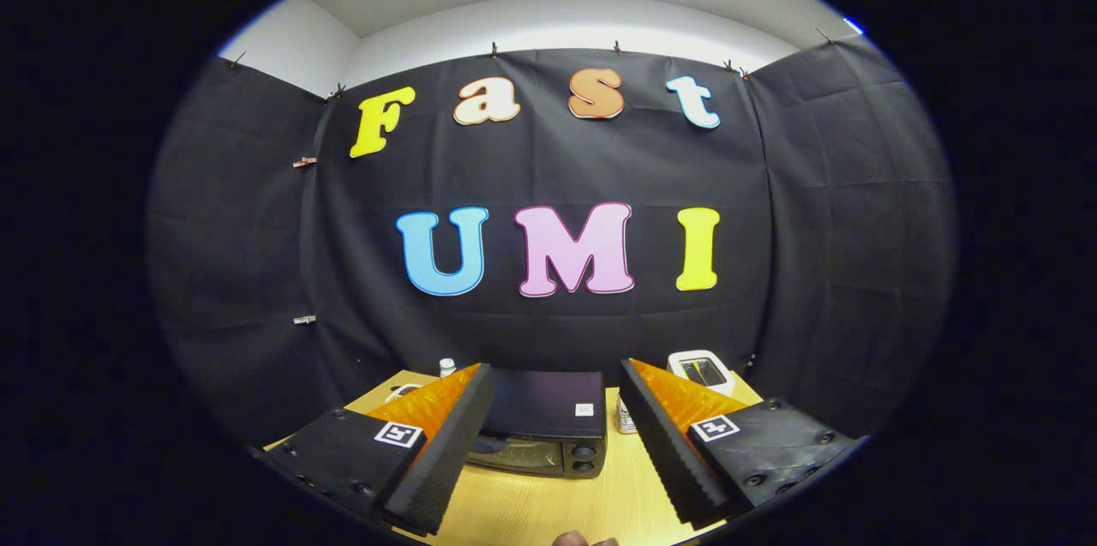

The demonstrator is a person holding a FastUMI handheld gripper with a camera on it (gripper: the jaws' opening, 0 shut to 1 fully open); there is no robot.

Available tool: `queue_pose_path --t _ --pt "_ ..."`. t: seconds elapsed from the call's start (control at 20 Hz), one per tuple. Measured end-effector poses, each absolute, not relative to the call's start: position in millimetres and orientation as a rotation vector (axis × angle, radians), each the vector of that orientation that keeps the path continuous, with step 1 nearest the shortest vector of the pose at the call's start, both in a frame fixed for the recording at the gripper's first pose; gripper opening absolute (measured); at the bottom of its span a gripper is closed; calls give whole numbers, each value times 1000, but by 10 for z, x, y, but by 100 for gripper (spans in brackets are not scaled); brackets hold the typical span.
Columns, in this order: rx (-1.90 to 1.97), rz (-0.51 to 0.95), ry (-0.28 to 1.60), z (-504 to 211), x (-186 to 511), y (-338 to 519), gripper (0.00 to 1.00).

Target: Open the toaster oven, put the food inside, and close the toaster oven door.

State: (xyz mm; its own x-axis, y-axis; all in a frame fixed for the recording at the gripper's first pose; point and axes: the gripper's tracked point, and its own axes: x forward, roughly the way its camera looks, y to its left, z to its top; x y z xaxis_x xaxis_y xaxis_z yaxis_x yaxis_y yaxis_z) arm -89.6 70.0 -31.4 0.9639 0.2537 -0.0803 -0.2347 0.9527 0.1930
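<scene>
- Nearest, at the low edge of the gripper view — a sliver of a person's fingertip (584, 539), just over the worktop (548, 507).
- Gripper (557, 443) raised above the light wooden worktop, fingers (437, 452) spread wide apart and grasping nothing; ridged inner faces turned toward each other.
- A square black-and-white marker on the upper side of each finger.
- Bare wood between the fingers, no food visible there.
- Just ahead, framed in the gap between the fingers — the toaster oven (542, 426), dark and boxy, standing on the worktop with a small pale sticker on its top.
- Glass door at the front looks closed, though partly hidden behind one finger; two round knobs stacked at the door's side.
- Close beside the oven, half hidden by the other finger, a small clear ridged container (625, 419).
- Further back on that side, near the worktop's far corner, a white pop-up toaster (703, 370) with two slots.
- On the opposite side, behind the first finger, a small white-capped bottle (446, 367) and the rim of a pale object (401, 393), too hidden to identify.
- Farthest, the black cloth wall (548, 177) closing in the booth, with a pale ceiling above.
</scene>
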Motion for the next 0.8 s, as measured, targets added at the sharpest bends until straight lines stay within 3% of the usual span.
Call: queue_pose_path --t 0.3,0.8 --pt "157 220 51 84 -925 581 98" --pt "166 198 59 56 -933 553 98"
